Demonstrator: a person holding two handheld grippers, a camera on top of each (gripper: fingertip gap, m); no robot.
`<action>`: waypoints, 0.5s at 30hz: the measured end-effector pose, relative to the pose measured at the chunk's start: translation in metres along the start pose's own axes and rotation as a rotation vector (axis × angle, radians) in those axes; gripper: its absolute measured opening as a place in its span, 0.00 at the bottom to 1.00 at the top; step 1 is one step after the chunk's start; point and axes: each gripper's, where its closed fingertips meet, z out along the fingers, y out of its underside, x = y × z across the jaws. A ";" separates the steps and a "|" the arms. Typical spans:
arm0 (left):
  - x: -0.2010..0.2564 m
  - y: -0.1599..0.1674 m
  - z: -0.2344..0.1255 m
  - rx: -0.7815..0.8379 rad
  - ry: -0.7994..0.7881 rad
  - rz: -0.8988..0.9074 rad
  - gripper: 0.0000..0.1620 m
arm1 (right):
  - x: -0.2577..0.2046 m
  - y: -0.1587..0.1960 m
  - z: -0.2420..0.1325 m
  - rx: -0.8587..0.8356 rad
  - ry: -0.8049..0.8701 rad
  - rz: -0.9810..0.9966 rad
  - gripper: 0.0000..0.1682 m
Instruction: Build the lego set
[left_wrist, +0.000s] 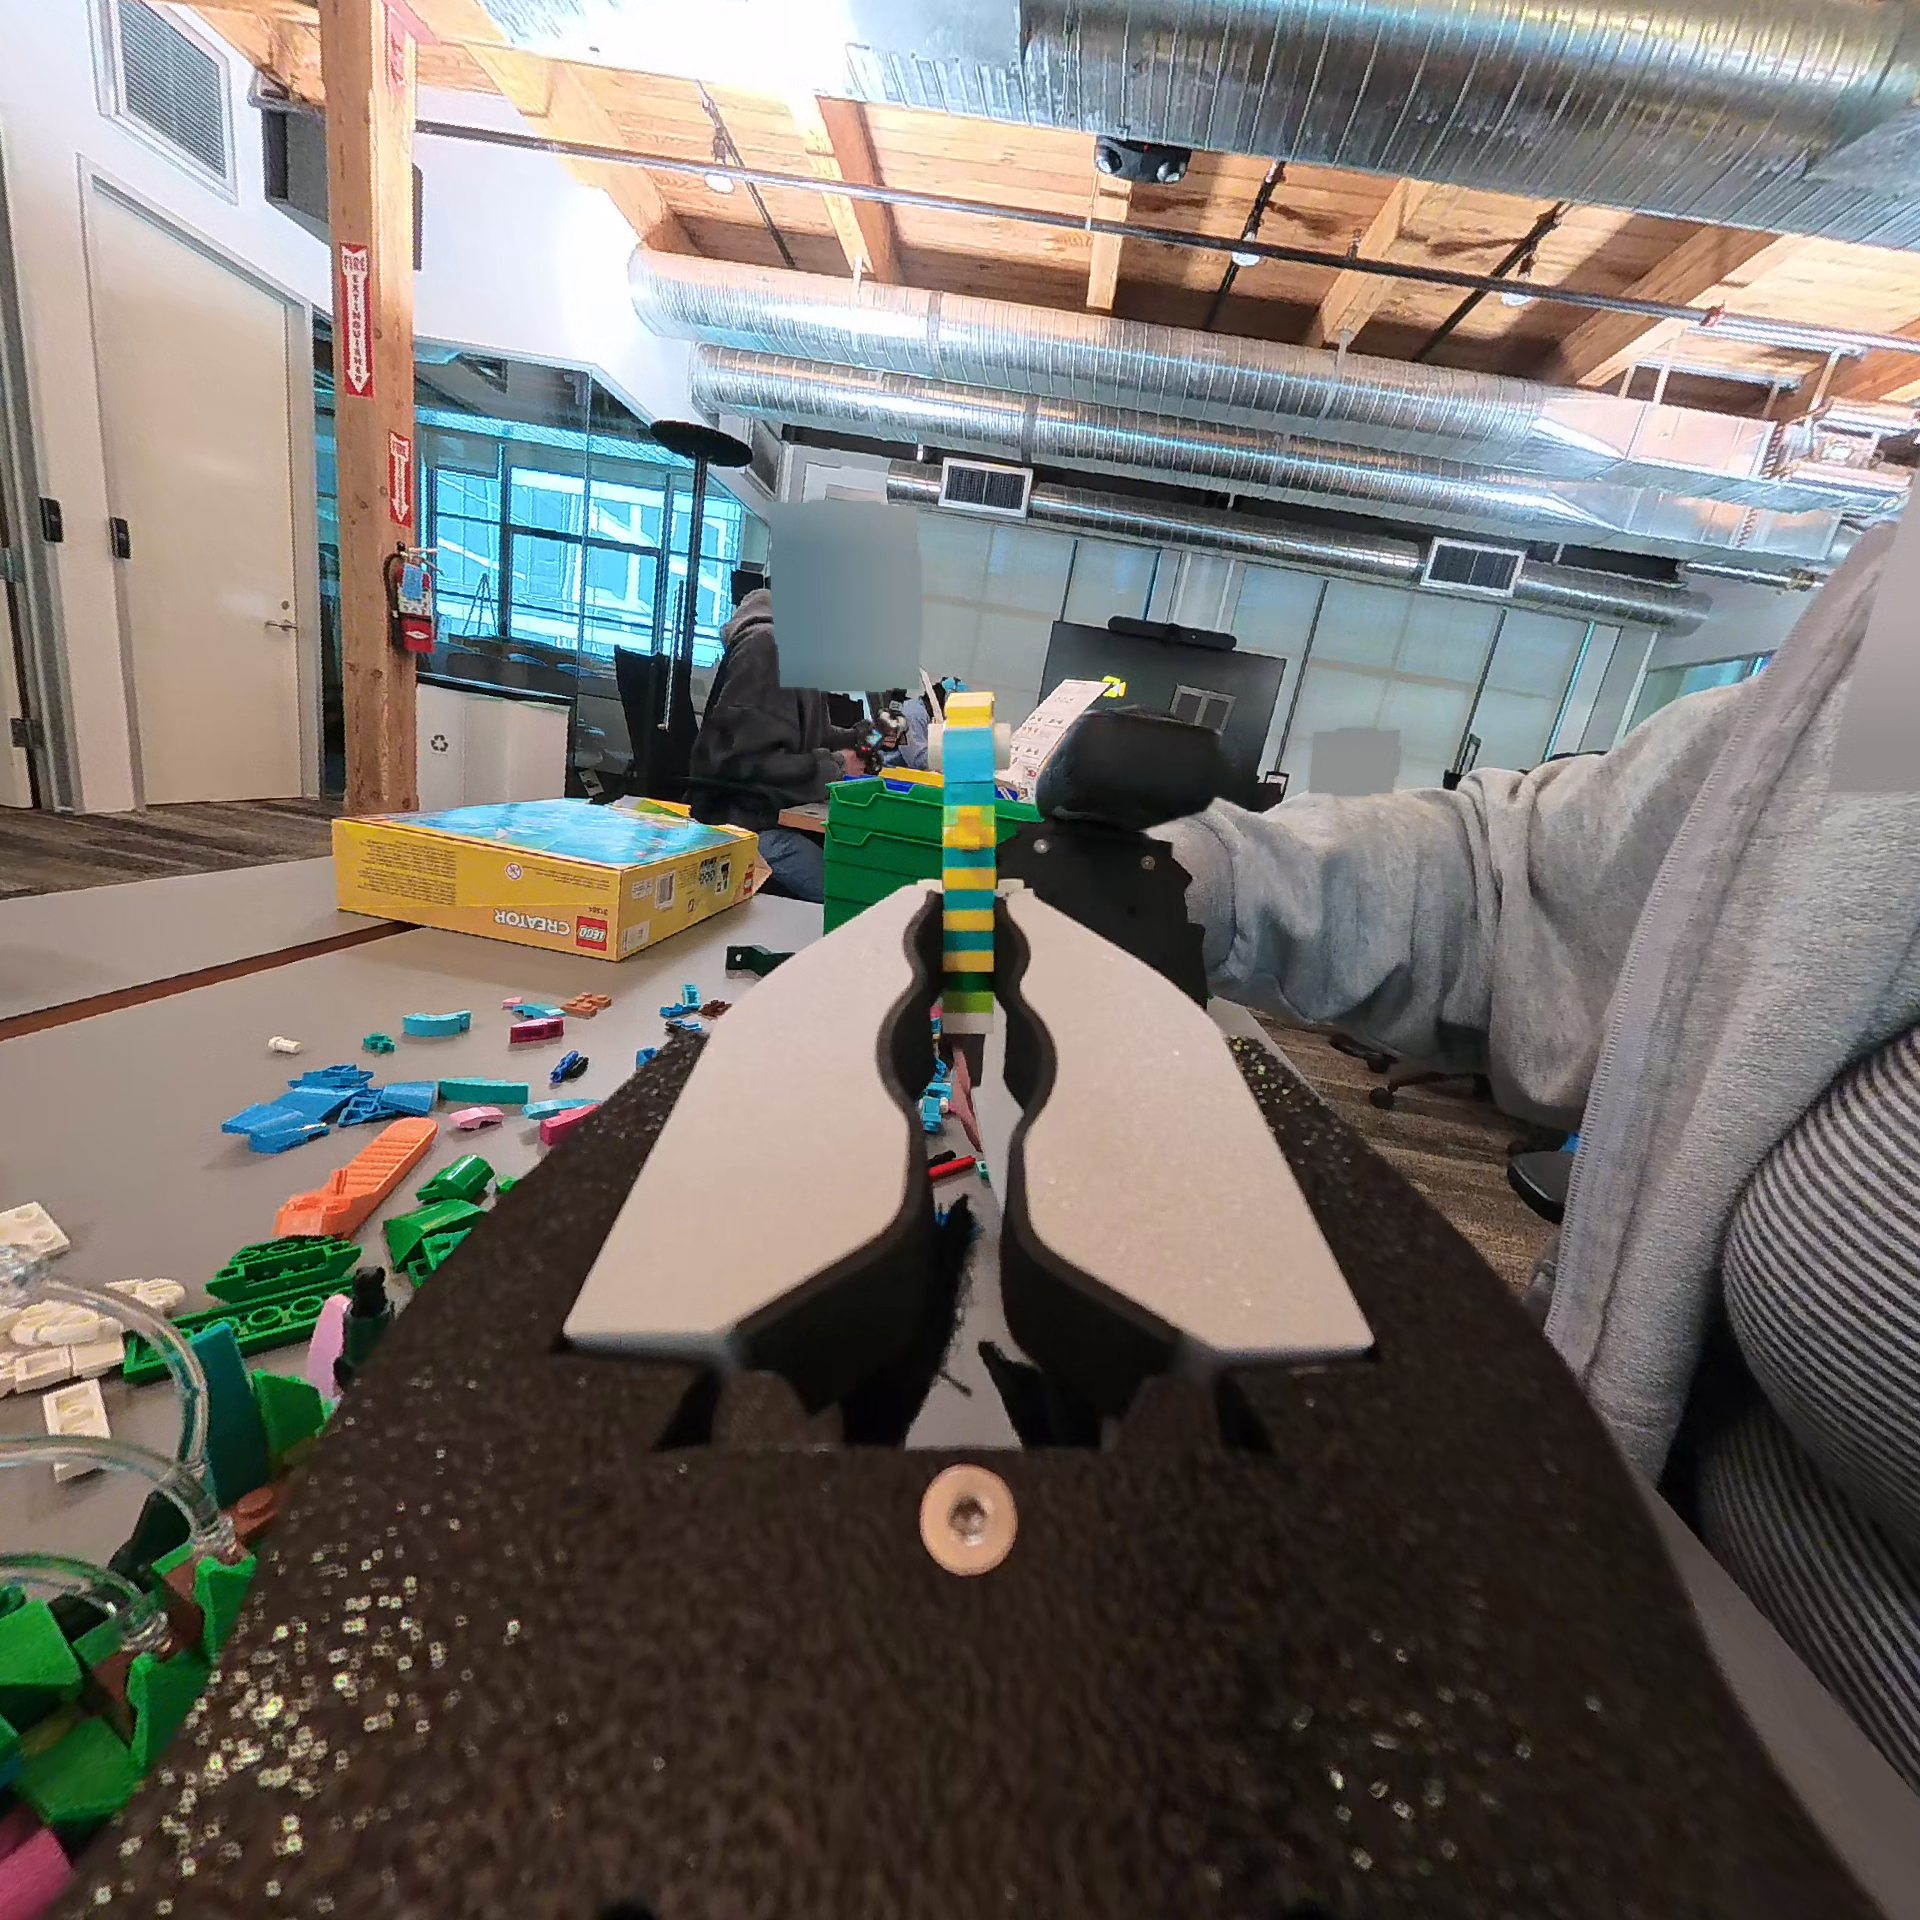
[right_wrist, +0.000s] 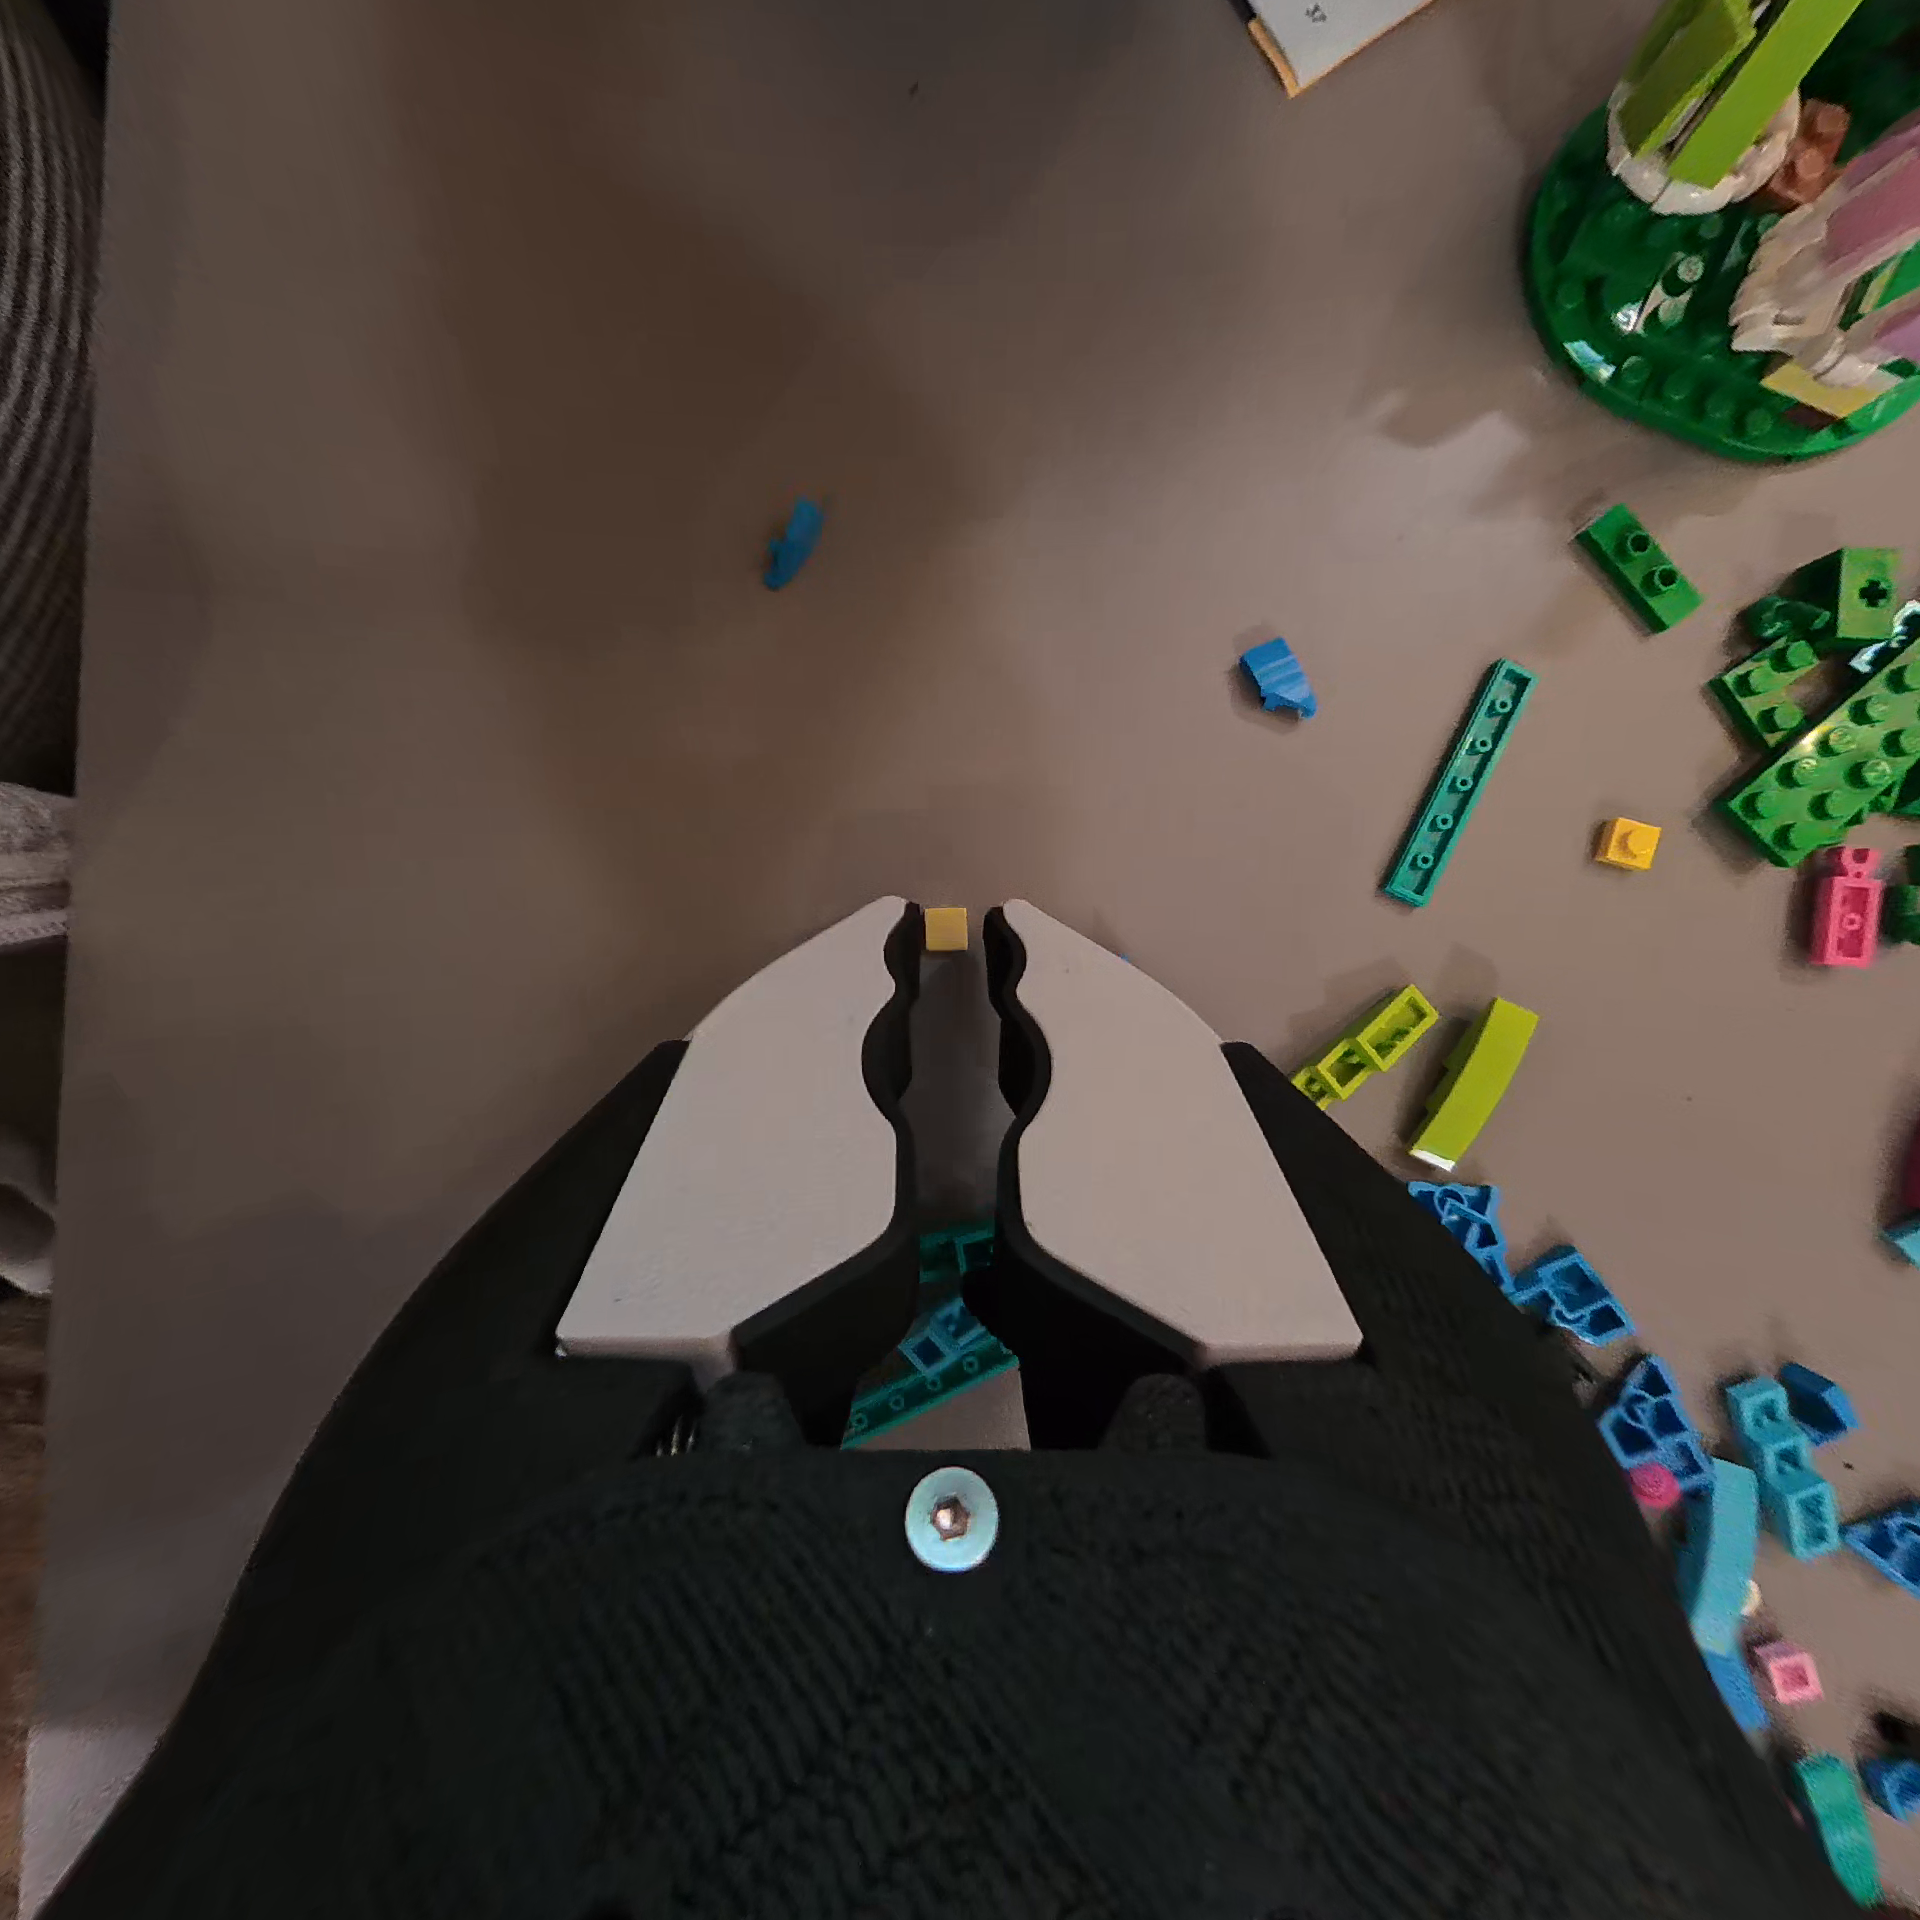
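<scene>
In the left wrist view my left gripper (left_wrist: 968, 896) is shut on a slim upright stack of teal, yellow and green Lego plates (left_wrist: 968, 821), which rises above the fingertips. Behind it a hand in a grey sleeve holds the black right gripper body (left_wrist: 1101, 831). In the right wrist view my right gripper (right_wrist: 948, 916) points down at the grey table (right_wrist: 468, 623), with a small yellow piece (right_wrist: 945, 928) pinched at its fingertips. A round green baseplate model (right_wrist: 1662, 343) with pink, white and lime parts stands at the top right.
Loose blue, teal, green and pink pieces (left_wrist: 364, 1112) and an orange brick separator (left_wrist: 358, 1174) lie to the left. A yellow Lego box (left_wrist: 540, 883) and green bins (left_wrist: 883, 842) stand behind. In the right wrist view a teal long plate (right_wrist: 1460, 795) and green plates (right_wrist: 1829, 748) lie to the right. Across from one pair of fingers to the other is roughly 15 cm.
</scene>
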 end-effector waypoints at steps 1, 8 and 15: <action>0.000 0.000 0.000 0.000 0.001 -0.001 0.05 | 0.000 0.000 0.000 0.001 -0.004 0.008 0.06; 0.000 0.001 0.001 -0.005 0.004 -0.002 0.05 | -0.001 0.006 0.005 -0.037 -0.004 0.001 0.06; -0.001 0.002 0.001 -0.006 -0.001 -0.002 0.05 | 0.000 0.006 0.005 -0.033 -0.009 0.013 0.04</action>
